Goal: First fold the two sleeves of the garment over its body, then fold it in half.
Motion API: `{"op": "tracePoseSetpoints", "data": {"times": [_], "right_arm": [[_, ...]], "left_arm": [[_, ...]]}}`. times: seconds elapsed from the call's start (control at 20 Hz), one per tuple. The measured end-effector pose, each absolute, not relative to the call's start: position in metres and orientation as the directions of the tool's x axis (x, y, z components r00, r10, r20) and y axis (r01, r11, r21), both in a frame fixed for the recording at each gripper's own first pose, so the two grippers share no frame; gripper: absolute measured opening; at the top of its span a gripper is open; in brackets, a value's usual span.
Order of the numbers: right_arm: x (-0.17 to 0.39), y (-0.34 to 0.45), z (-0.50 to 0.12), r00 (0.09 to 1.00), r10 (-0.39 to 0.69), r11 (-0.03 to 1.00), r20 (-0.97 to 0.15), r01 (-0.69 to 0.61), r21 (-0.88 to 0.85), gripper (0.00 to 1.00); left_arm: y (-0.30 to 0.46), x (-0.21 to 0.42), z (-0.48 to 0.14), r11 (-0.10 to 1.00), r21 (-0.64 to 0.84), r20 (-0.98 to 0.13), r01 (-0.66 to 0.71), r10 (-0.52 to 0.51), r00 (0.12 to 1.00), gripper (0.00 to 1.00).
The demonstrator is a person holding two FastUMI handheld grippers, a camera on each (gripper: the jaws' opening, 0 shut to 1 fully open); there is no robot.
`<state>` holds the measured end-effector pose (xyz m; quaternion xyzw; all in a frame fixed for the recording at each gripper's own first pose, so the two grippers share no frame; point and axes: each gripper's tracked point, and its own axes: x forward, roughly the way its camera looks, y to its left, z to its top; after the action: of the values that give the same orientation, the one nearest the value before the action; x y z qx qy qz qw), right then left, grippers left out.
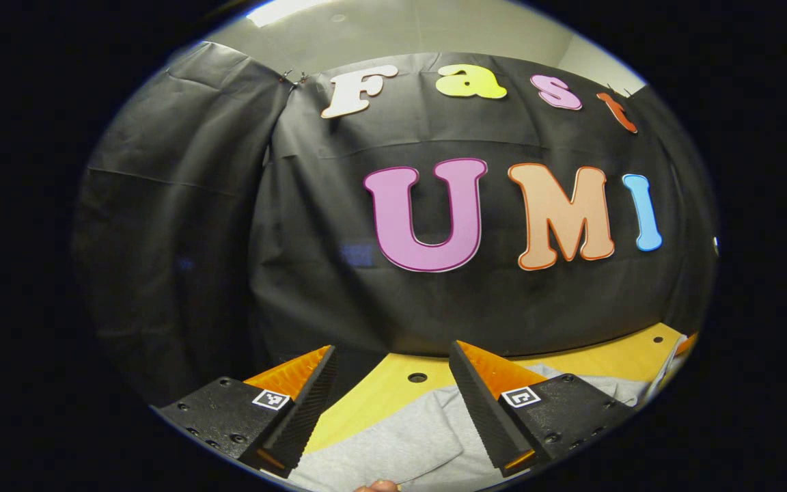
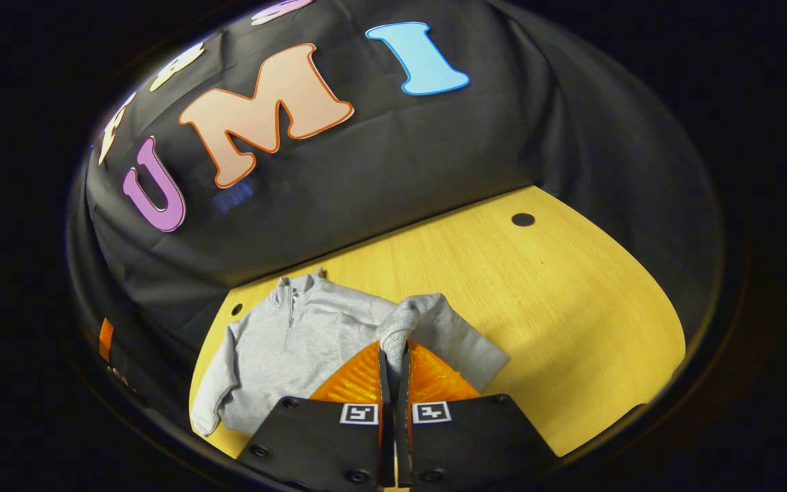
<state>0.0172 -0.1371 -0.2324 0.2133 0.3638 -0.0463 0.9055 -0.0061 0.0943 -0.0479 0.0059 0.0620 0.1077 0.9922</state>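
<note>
Right claw point(image 2: 393, 355) pinches one sleeve point(image 2: 434, 328) — left claw point(image 1: 393, 383) spread above one garment point(image 2: 298, 335).

No readable text, brand or number stands on the grey zip-neck sweatshirt point(image 2: 298, 335) or the yellow wooden worktop point(image 2: 544, 301). Small square black-and-white coded markers point(image 2: 359, 413) sit on each tool's fingers; they carry patterns, not words.
</note>
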Motion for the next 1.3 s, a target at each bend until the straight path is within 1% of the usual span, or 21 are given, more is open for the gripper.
{"op": "tracePoseSetpoints", "data": {"times": [0.05,0.1,0.15,0.2,0.3,0.35,0.4,0.85,1.1,1.15,1.3], "right_arm": [[0.026,-0.129,-0.229,0.738,0.081,0.903,-0.670,0.230,0.362,0.04],[0.038,-0.123,-0.226,0.746,0.092,0.904,-0.660,0.215,0.369,0.04],[0.047,-0.114,-0.224,0.752,0.102,0.905,-0.651,0.201,0.374,0.04],[0.057,-0.106,-0.220,0.758,0.115,0.906,-0.642,0.185,0.381,0.04],[0.075,-0.086,-0.213,0.769,0.143,0.908,-0.622,0.148,0.392,0.04],[0.081,-0.076,-0.210,0.773,0.157,0.910,-0.615,0.130,0.395,0.04],[0.086,-0.066,-0.209,0.774,0.173,0.910,-0.609,0.112,0.400,0.04],[0.135,0.028,-0.203,0.775,0.276,0.897,-0.569,0.004,0.441,0.04],[0.153,0.098,-0.204,0.751,0.355,0.890,-0.557,-0.089,0.447,0.04],[0.154,0.114,-0.208,0.740,0.373,0.888,-0.560,-0.109,0.447,0.04],[0.151,0.157,-0.219,0.701,0.420,0.881,-0.576,-0.164,0.444,0.04]], "left_arm": [[0.101,-0.010,-0.048,0.974,0.026,-0.120,-0.226,0.228,0.966,0.96],[0.109,-0.013,-0.047,0.970,0.026,-0.118,-0.240,0.241,0.963,0.98],[0.116,-0.018,-0.047,0.966,0.026,-0.119,-0.256,0.257,0.959,0.98],[0.124,-0.022,-0.048,0.962,0.026,-0.121,-0.272,0.273,0.954,0.96],[0.140,-0.031,-0.049,0.952,0.027,-0.127,-0.306,0.307,0.943,0.96],[0.148,-0.037,-0.050,0.946,0.029,-0.129,-0.323,0.324,0.937,0.98],[0.155,-0.042,-0.050,0.940,0.032,-0.129,-0.340,0.341,0.931,0.96],[0.210,-0.084,-0.054,0.891,0.065,-0.143,-0.448,0.453,0.880,0.96],[0.238,-0.104,-0.057,0.863,0.077,-0.156,-0.500,0.505,0.849,0.96],[0.244,-0.108,-0.058,0.857,0.080,-0.156,-0.509,0.515,0.843,0.98],[0.259,-0.121,-0.058,0.841,0.090,-0.159,-0.534,0.541,0.826,0.96]]}}
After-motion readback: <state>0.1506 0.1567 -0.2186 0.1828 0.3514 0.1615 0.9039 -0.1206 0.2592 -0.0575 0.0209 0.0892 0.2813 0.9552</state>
